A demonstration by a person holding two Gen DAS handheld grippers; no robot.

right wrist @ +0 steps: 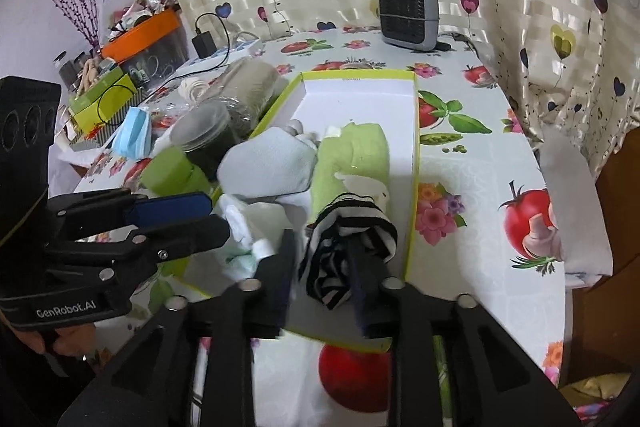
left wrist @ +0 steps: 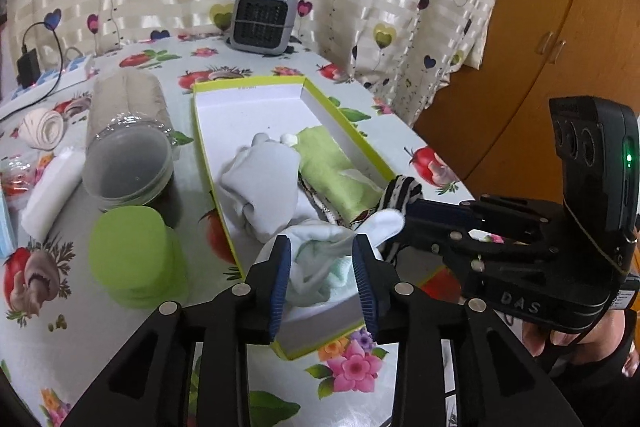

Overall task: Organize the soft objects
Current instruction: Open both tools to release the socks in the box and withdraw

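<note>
While the yellow-edged box (left wrist: 372,151) is lying open on the fruit-print tablecloth (left wrist: 224,67), we are looking at soft items packed into its near half: a white bundle (left wrist: 264,171), a green rolled cloth (left wrist: 332,163) along the right wall, a striped black-and-white roll (right wrist: 352,227) at the near right corner, and a white-and-mint cloth (left wrist: 320,259) at the near end. Our left gripper (left wrist: 322,267) is standing with its blue pads spread on either side of that white-and-mint cloth, not pinching it. Our right gripper (right wrist: 324,279) is straddling the striped roll with jaws apart, though blur hides any contact. Left of the box a clear jar (left wrist: 128,167) and green discs (left wrist: 132,255) are sitting; a grey heater (left wrist: 262,19) is standing by the curtain.
</note>
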